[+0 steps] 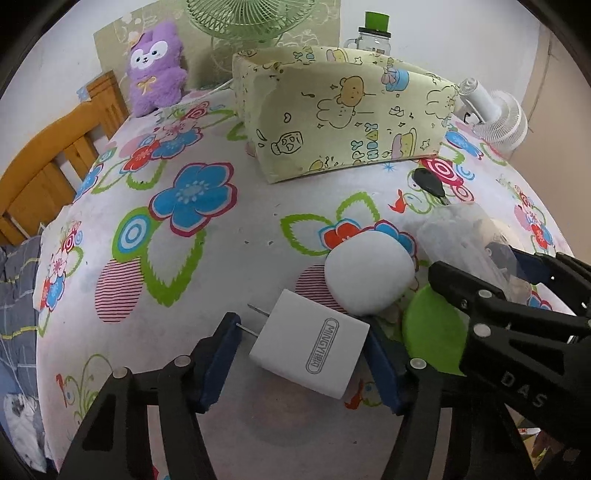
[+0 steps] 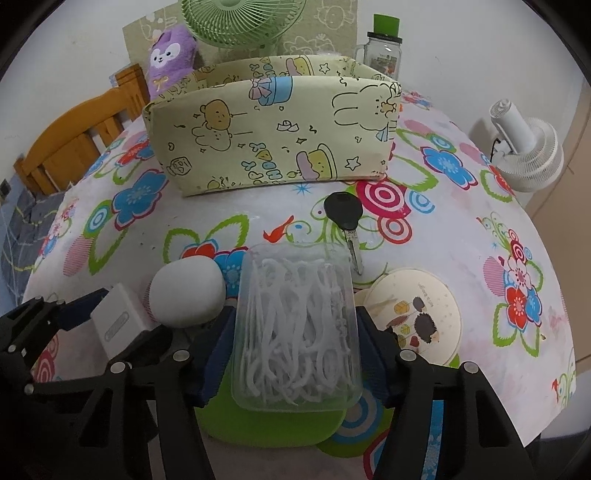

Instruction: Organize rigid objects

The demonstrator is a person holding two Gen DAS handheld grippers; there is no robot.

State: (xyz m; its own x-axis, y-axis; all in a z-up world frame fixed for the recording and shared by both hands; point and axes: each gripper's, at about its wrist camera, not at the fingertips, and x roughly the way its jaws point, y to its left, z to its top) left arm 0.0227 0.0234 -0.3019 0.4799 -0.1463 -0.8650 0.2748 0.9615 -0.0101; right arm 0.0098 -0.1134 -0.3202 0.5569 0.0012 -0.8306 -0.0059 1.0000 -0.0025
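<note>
Charger (image 1: pixel 310 347) between left tongs (image 1: pixel 301 360)

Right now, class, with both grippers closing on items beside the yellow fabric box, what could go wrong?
1. The left gripper brackets the white charger at a skew, prongs near one finger; it may twist free.
2. The right gripper squeezes the clear floss-pick box; smooth plastic could slip.
3. The grippers nearly touch beside the white ball, so lifting together risks collision.

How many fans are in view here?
2: a green fan behind the box, and a white fan at the table's right edge. No others visible.
</note>
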